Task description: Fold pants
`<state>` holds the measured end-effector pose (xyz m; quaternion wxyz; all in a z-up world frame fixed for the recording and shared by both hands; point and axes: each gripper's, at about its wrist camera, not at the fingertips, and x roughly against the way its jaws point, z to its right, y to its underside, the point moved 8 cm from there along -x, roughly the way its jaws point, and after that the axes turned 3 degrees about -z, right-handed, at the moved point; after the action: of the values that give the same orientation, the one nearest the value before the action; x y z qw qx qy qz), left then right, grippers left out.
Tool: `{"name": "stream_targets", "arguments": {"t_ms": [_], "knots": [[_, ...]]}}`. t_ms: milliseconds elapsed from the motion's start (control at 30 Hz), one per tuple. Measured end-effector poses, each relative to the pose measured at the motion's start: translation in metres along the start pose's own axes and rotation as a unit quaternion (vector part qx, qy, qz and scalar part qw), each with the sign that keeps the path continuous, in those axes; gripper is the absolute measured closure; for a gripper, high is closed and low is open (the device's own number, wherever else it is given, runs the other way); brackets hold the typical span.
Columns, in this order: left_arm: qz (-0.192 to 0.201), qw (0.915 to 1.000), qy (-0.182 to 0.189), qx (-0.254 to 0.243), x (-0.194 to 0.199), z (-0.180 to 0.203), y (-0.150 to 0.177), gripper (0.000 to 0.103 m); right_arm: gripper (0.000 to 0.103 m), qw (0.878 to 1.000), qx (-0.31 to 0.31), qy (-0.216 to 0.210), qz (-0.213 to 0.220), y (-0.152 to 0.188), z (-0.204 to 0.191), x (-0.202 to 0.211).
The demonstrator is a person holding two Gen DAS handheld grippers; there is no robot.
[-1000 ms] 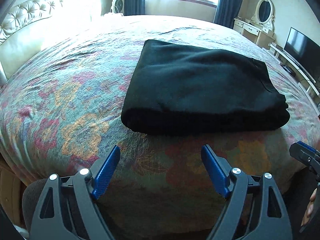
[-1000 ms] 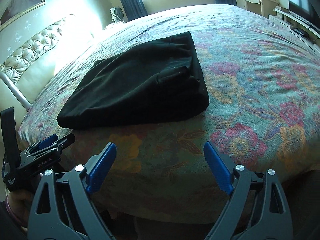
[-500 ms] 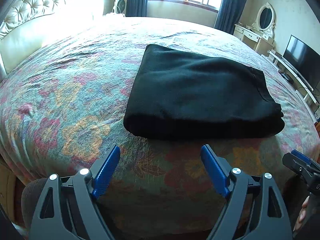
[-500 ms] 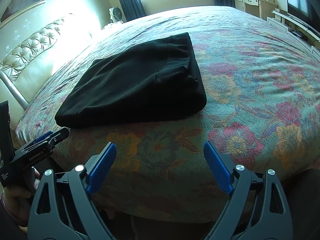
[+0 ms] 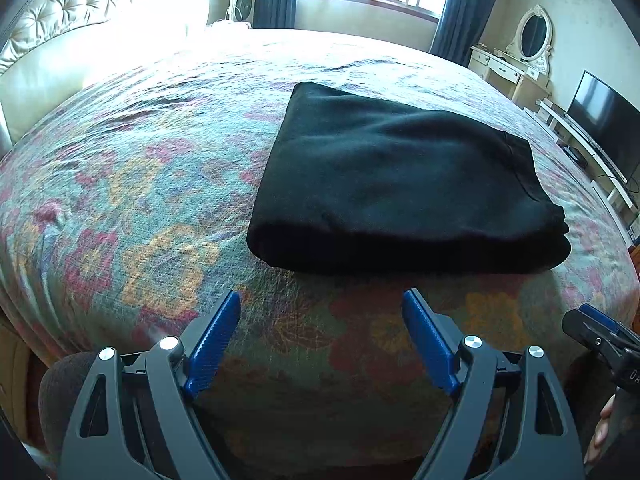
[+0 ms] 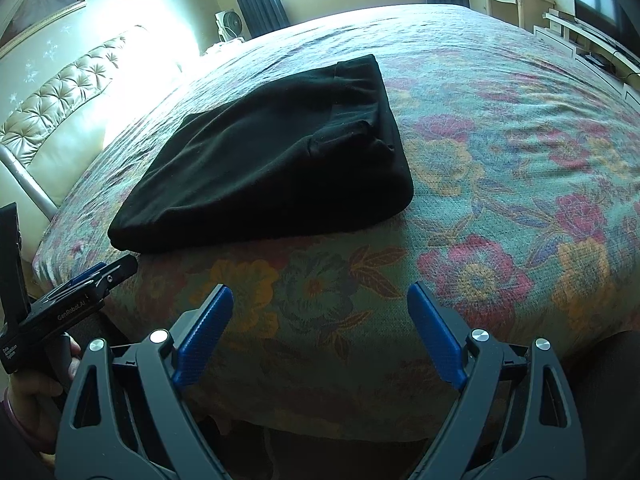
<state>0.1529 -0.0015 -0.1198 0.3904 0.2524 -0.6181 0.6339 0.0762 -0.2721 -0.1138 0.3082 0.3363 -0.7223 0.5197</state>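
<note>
Black pants (image 5: pixel 400 184) lie folded mid-frame on the bed (image 5: pixel 120 184), soft and limp, so pinch a folded corner; left gripper (image 5: pixel 320 320) and right gripper (image 6: pixel 320 312) fingers apart, empty.

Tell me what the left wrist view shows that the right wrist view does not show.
Only the left wrist view shows the oval mirror entire and the right gripper at its edge. Only the right wrist view shows a framed picture on the wall and the left gripper in a hand. Both show the folded black pants on the floral bedspread, the fan, the television, and open blue fingers.
</note>
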Motion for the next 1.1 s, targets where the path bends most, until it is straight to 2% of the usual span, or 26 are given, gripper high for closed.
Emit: {"name": "stream_targets", "arguments": {"t_ms": [1100], "knots": [[-0.008,0.9999,0.003,0.008,-0.0038,0.001,0.004,0.022,0.014,1.0,-0.001,-0.004,-0.005,0.001,-0.0024,-0.003]]}}
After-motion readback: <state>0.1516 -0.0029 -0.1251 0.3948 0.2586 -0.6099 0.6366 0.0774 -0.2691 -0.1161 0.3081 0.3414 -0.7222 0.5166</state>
